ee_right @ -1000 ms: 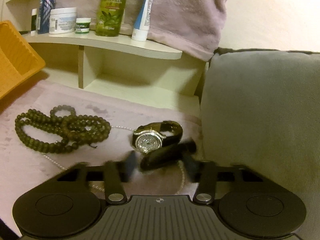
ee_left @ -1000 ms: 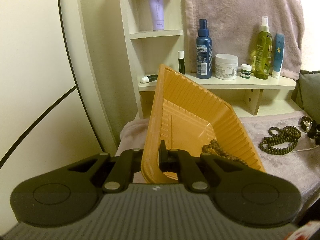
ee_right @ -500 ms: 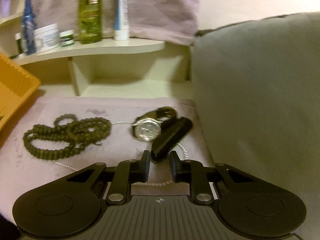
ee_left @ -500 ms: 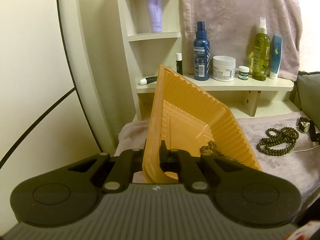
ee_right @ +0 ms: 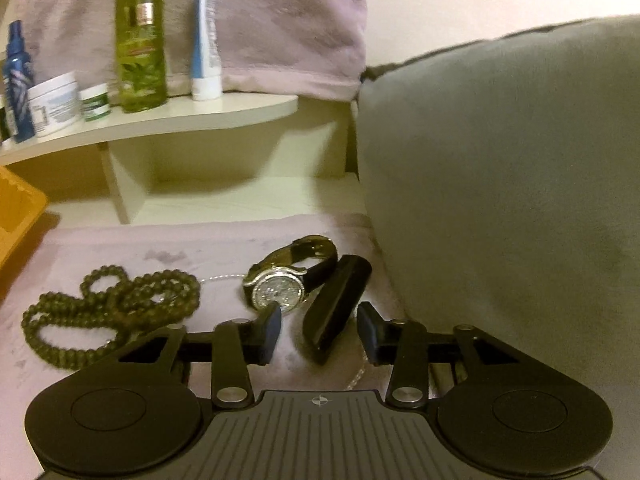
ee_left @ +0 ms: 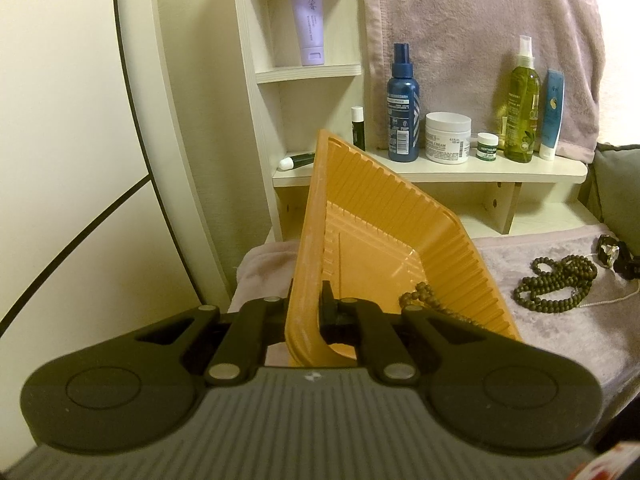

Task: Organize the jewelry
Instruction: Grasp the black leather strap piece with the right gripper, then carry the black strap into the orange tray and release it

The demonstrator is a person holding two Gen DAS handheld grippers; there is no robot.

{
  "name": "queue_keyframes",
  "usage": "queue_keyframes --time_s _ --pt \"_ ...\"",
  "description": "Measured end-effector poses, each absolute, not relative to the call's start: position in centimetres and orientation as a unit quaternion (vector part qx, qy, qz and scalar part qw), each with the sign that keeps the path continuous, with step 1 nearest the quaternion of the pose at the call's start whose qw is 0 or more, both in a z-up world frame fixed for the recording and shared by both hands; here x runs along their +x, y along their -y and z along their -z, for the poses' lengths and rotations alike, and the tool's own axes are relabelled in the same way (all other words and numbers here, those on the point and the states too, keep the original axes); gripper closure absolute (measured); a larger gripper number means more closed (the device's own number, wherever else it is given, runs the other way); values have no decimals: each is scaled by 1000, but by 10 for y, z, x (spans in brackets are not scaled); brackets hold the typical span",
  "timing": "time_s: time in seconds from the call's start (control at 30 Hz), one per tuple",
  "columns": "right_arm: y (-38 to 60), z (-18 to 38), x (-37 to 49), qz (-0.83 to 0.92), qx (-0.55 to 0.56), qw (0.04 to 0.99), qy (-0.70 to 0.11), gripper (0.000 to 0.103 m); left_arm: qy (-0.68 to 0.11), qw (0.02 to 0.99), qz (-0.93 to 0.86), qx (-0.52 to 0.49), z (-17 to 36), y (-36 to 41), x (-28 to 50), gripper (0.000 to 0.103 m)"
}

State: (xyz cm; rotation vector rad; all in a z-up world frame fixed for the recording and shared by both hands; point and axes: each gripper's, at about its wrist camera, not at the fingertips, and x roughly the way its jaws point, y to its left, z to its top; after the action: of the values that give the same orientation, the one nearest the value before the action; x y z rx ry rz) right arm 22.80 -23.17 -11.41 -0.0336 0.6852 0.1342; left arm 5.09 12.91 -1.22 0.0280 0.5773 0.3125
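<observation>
My left gripper (ee_left: 308,312) is shut on the near rim of the orange tray (ee_left: 384,216) and holds it tilted up. A brown bead strand (ee_left: 424,300) lies inside the tray. A dark green bead necklace (ee_left: 556,284) lies on the mauve cloth; it also shows in the right wrist view (ee_right: 108,304). A silver watch (ee_right: 280,288) with a black strap (ee_right: 336,304) lies beside it, over a thin pearl chain (ee_right: 356,376). My right gripper (ee_right: 320,332) is open, its fingers on either side of the near strap end.
A cream shelf (ee_left: 460,168) behind holds a blue spray bottle (ee_left: 402,100), a white cream jar (ee_left: 447,138), a green oil bottle (ee_right: 140,40) and tubes. A grey cushion (ee_right: 500,184) stands close on the right. A mauve towel (ee_left: 480,32) hangs behind.
My right gripper went from nearly shut to open and moved forward, so its fingers now straddle the watch strap. My left gripper drew back slightly with the tray still held.
</observation>
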Motion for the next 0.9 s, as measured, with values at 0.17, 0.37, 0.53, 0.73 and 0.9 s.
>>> queue_keyframes --time_s 0.17,0.37,0.53,0.73,0.9 --pt "236 115 222 -63 -20 940 -334 77 -283 947 -153 14 12 -129 51 97" --pt "246 105 197 -65 -4 945 -321 80 -283 947 -151 14 12 -129 50 97" --pt "245 92 178 -77 13 949 -306 81 -281 948 -150 13 12 -130 50 97" --pt "237 88 169 -91 13 947 -307 81 -279 949 -148 10 12 -131 49 97" --pt "235 80 163 -101 15 951 -291 82 -278 949 -146 10 12 -131 49 97"
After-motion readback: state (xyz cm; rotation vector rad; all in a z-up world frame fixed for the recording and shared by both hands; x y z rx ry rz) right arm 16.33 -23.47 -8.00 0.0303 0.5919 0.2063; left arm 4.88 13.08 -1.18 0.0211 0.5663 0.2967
